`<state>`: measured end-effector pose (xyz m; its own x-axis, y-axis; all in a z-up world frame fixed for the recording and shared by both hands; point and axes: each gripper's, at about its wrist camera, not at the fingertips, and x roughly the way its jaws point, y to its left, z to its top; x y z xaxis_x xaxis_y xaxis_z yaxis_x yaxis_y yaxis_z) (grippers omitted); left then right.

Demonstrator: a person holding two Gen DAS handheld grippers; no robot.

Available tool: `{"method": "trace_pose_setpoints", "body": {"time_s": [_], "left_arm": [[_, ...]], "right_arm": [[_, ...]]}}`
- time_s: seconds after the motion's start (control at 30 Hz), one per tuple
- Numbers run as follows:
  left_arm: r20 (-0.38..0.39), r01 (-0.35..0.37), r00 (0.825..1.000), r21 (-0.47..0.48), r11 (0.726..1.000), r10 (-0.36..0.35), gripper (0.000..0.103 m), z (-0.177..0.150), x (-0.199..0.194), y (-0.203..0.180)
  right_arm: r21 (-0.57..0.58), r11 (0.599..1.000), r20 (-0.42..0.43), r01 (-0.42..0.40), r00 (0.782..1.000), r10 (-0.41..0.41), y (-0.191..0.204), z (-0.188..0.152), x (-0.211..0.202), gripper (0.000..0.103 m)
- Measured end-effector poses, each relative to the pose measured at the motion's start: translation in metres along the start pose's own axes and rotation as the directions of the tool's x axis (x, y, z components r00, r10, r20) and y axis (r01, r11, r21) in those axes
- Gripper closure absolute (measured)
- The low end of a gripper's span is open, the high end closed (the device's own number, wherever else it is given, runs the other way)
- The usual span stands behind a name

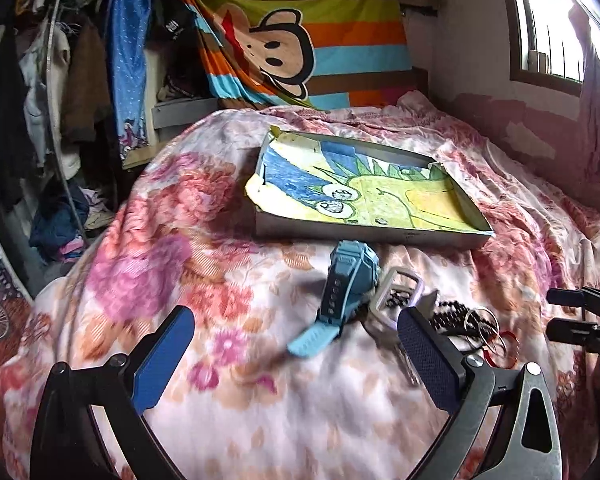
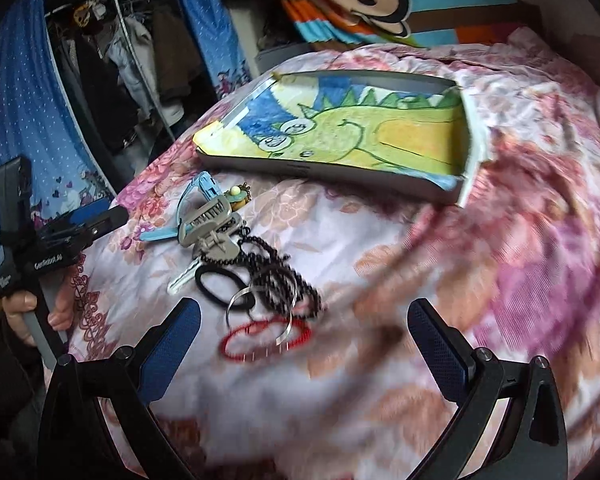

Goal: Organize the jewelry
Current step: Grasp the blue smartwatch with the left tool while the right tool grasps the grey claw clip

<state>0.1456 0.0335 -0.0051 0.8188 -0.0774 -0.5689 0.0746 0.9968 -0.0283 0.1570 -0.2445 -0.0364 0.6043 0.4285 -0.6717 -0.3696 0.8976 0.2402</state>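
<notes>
Blue watch [image 1: 342, 294] is lain lengthwise just ahead between the left gripper's [image 1: 296, 344] spread, empty fingers; the right gripper [image 2: 304, 334], equally spread and empty, is kept nearer the bracelets [image 2: 266, 338].

You are working over a bed [image 1: 228, 208] with a floral cover. Behind it, a striped monkey blanket [image 1: 300, 32] is hanging. Daylight is coming through the window [image 1: 548, 20] at right, and clothes are hanging on a rack [image 1: 56, 80] at left.

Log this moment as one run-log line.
left hand-held gripper: open, empty | right hand-held gripper: open, empty | blue watch, black beads, red bracelet: on bedspread | tray: no jewelry yet
</notes>
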Motion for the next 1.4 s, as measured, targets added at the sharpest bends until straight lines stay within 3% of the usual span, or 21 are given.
{"method": "trace_pose_setpoints", "body": {"time_s": [0.13,0.2,0.37,0.43,0.53,0.8,0.9,1.13,1.4], "left_arm": [[-0.066,0.089,0.994,-0.043,0.995,-0.092,0.011,0.01,0.027,0.005],[-0.101,0.156,0.981,-0.074,0.985,-0.163,0.02,0.014,0.042,0.008],[-0.151,0.233,0.958,-0.096,0.968,-0.246,0.036,0.013,0.065,0.008],[-0.167,0.255,0.948,-0.103,0.961,-0.27,0.041,0.012,0.071,0.009],[-0.199,0.29,0.929,-0.129,0.948,-0.311,0.051,0.011,0.079,0.009],[-0.216,0.338,0.897,-0.225,0.914,-0.385,0.069,0.013,0.09,0.014],[-0.225,0.329,0.896,-0.246,0.912,-0.384,0.074,0.013,0.093,0.016],[-0.231,0.318,0.892,-0.291,0.902,-0.389,0.084,0.011,0.097,0.026],[-0.209,0.282,0.916,-0.268,0.921,-0.341,0.085,0.011,0.09,0.027]], "right_arm": [[-0.057,0.998,-0.075,-0.02,0.997,0.016,0.013,0.011,0.021,0.001],[-0.101,0.995,-0.093,-0.028,0.995,0.018,0.022,0.015,0.029,0.002],[-0.214,0.976,-0.129,-0.041,0.992,0.013,0.049,0.023,0.049,0.012],[-0.257,0.966,-0.138,-0.033,0.99,-0.002,0.058,0.026,0.055,0.023],[-0.282,0.958,-0.139,-0.045,0.99,0.006,0.072,0.034,0.065,0.031],[-0.3,0.954,-0.106,-0.01,0.994,-0.023,0.098,0.038,0.081,0.035],[-0.28,0.96,-0.098,0.009,0.994,-0.038,0.097,0.037,0.085,0.036],[-0.269,0.963,-0.093,0.021,0.995,-0.048,0.095,0.034,0.091,0.056],[-0.258,0.966,-0.075,0.027,0.996,-0.048,0.095,0.029,0.092,0.059]]}}
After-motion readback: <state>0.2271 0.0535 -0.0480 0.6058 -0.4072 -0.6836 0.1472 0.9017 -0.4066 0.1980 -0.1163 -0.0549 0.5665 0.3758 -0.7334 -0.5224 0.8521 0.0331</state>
